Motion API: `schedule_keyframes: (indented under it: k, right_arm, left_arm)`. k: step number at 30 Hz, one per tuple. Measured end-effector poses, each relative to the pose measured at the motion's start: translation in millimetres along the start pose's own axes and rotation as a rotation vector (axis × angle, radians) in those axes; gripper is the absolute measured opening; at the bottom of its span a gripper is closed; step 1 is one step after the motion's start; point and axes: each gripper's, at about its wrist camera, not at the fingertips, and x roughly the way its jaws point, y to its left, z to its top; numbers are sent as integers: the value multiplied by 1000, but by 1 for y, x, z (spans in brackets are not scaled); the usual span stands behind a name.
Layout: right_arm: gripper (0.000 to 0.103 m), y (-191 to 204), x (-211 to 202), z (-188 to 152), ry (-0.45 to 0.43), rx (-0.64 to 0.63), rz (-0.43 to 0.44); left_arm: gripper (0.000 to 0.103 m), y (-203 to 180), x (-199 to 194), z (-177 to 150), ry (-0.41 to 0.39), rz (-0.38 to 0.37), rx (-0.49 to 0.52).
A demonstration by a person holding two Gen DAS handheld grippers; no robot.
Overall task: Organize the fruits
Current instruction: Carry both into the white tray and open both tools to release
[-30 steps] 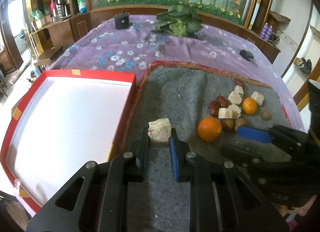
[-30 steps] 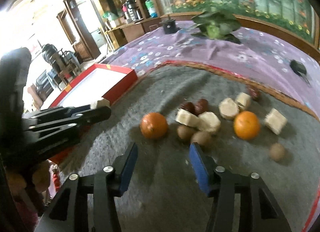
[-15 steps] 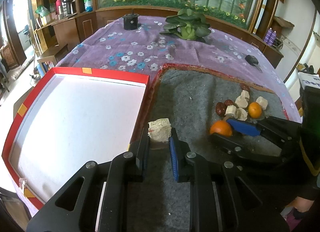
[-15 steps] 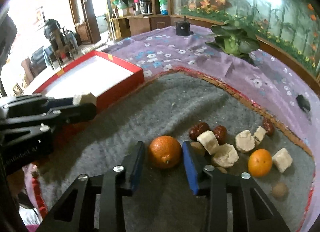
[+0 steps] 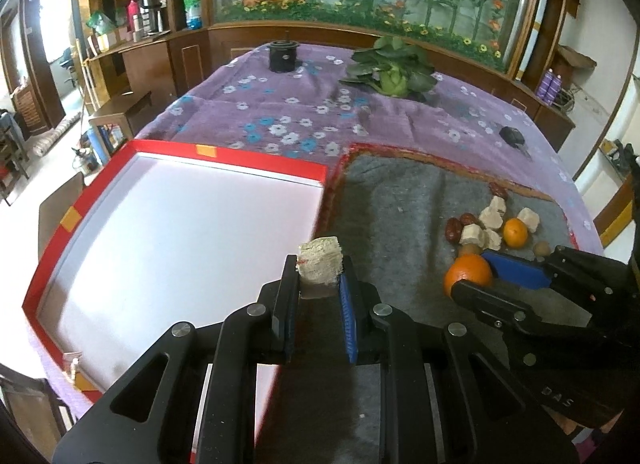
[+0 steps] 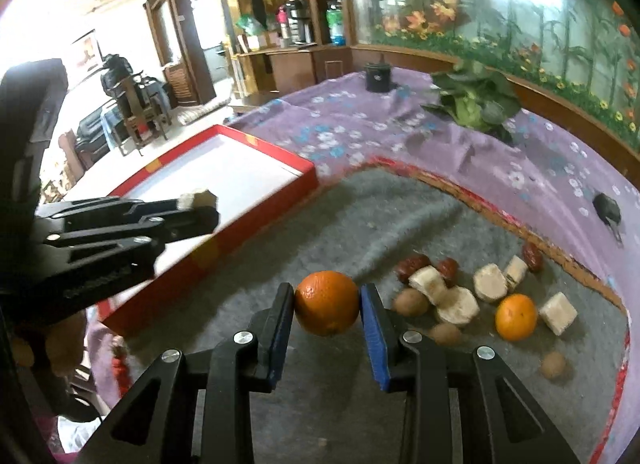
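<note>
With the left tool (image 5: 319, 278) clamped on a pale crumbly block (image 5: 320, 260) at the red tray's (image 5: 260, 154) edge and the right tool (image 6: 327, 302) gripping an orange (image 6: 327, 303) apparently just above the grey mat (image 6: 360, 216), either could slip: the block crumbling, the orange rolling free.

Two oranges (image 6: 327, 303): one at centre, the other at three o'clock of it. Six pale cake chunks (image 6: 490, 282): five in the pile and one apart at nine o'clock. Three red dates (image 6: 448, 267). Three small brown round fruits (image 6: 554, 365). One red tray (image 5: 256, 160). Two grippers: left gripper (image 5: 319, 268), right gripper (image 6: 326, 298).
</note>
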Motion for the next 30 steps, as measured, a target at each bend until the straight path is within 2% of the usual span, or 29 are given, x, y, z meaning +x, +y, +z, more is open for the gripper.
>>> schedule_keyframes:
  k: [11, 19, 27, 30]
  right_arm:
    - [33, 45, 31, 39, -1, -81, 97]
    - [33, 74, 69, 66, 33, -138, 147]
    - [33, 85, 104, 64, 101, -153, 163]
    - [33, 86, 105, 63, 89, -158, 158]
  left_arm:
    - [18, 50, 9, 2, 24, 105, -72]
    - [18, 78, 24, 0, 68, 136, -128]
    - [18, 91, 33, -6, 101, 160, -167]
    - [18, 95, 34, -8, 114, 158, -194]
